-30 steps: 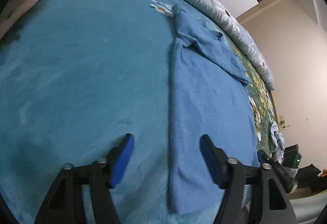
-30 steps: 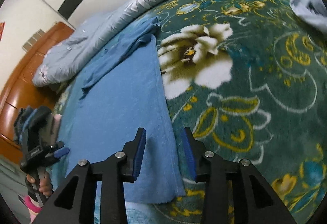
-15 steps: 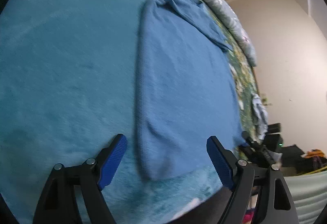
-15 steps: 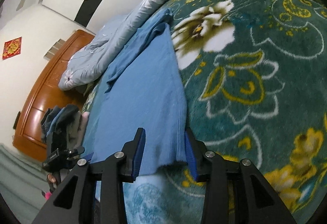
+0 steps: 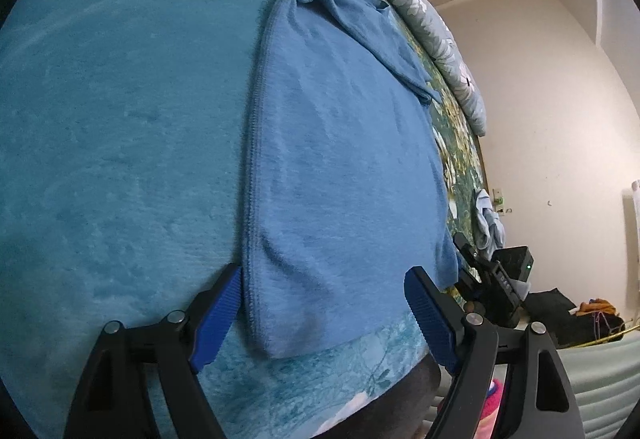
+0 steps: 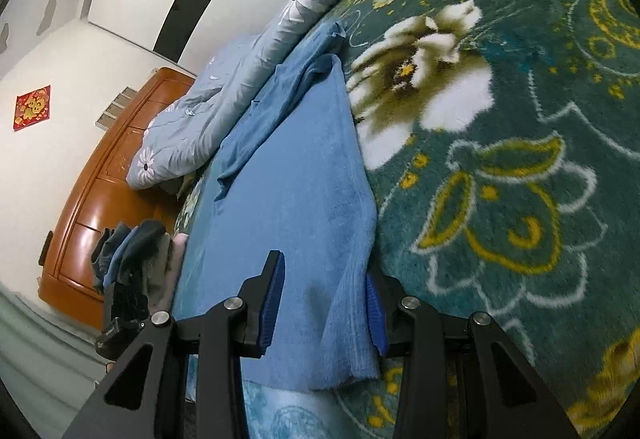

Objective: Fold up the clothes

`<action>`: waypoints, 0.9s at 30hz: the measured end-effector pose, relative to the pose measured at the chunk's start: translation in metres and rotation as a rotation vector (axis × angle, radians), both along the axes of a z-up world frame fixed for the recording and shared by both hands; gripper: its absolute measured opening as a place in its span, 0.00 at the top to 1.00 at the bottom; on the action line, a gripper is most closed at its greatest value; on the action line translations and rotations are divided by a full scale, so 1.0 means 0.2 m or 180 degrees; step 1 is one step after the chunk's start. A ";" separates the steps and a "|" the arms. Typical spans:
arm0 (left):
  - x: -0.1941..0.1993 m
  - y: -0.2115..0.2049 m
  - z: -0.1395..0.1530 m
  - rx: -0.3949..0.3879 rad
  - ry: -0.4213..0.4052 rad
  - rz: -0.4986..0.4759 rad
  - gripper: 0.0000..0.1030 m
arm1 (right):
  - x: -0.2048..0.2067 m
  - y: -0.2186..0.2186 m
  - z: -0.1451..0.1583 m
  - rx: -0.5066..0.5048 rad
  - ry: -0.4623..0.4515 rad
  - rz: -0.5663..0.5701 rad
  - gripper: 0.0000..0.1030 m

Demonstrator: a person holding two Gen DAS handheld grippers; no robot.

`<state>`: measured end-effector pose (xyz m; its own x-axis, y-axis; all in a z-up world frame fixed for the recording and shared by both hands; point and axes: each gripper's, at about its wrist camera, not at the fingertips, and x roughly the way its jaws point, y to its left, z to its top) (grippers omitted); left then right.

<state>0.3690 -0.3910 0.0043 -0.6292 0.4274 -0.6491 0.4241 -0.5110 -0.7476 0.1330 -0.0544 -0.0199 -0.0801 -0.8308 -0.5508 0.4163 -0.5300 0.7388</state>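
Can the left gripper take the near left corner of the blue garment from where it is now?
Probably yes. The left gripper is open, its fingers on either side of the blue garment's near corner, and nothing lies between them.

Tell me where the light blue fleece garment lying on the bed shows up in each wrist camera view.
Left wrist view: the light blue fleece garment runs up the centre, its near hem between the open left claw fingers.
Right wrist view: the garment runs from lower centre to upper middle, its near corner inside the open right claw.
Shared landmark: the grey daisy-print quilt beyond the garment's far end.
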 end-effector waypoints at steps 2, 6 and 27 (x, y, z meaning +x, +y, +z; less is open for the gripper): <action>-0.01 0.01 0.01 -0.0041 0.0003 0.0011 0.20 | 0.01 -0.01 0.01 0.0031 0.0027 0.0008 0.62; -0.02 0.00 -0.01 -0.0028 0.0004 0.0060 0.36 | 0.03 0.01 0.01 0.0039 0.0007 0.0069 0.62; 0.06 -0.09 0.05 0.0147 0.0505 0.0415 0.96 | 0.03 0.13 0.11 -0.0217 -0.0140 -0.0086 0.95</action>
<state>0.3814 -0.4084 0.0134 -0.7740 0.3626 -0.5191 0.3596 -0.4231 -0.8317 0.1387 -0.0293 0.0013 -0.0799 -0.8643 -0.4965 0.3688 -0.4884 0.7908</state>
